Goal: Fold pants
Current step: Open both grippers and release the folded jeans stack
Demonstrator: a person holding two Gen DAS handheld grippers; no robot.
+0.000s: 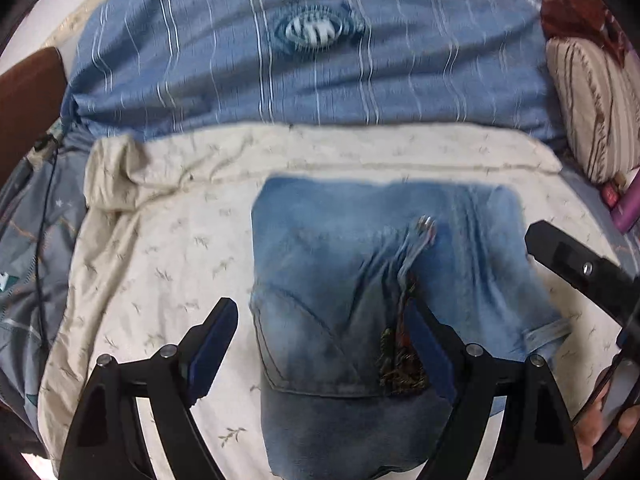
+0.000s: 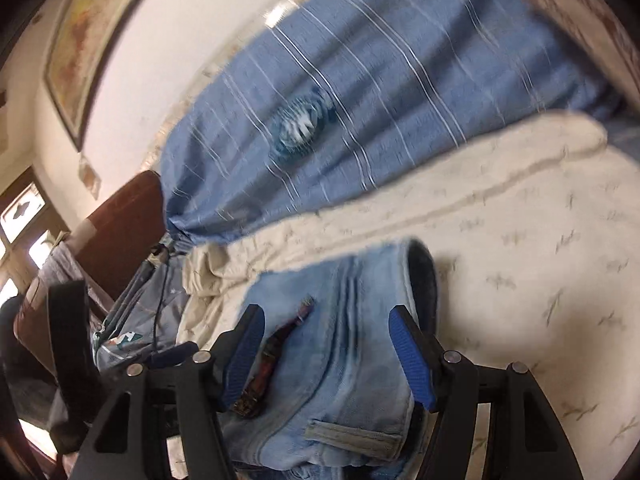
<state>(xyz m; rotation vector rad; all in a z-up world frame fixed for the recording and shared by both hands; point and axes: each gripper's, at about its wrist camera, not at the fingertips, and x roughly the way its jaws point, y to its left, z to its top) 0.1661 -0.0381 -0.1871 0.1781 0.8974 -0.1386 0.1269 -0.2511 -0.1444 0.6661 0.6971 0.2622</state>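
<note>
Faded blue jeans lie folded into a compact rectangle on a cream bedsheet. A back pocket and a beaded cord show on top. My left gripper is open just above the near end of the jeans, its jaws spread either side of the pocket. My right gripper is open over the jeans near the waistband and a belt loop, jaws wide apart and holding nothing. Its black body also shows at the right of the left wrist view.
A blue striped blanket with a round emblem covers the bed's far half. A striped cushion stands at the right, a brown headboard and a dark cable at the left. A framed picture hangs on the wall.
</note>
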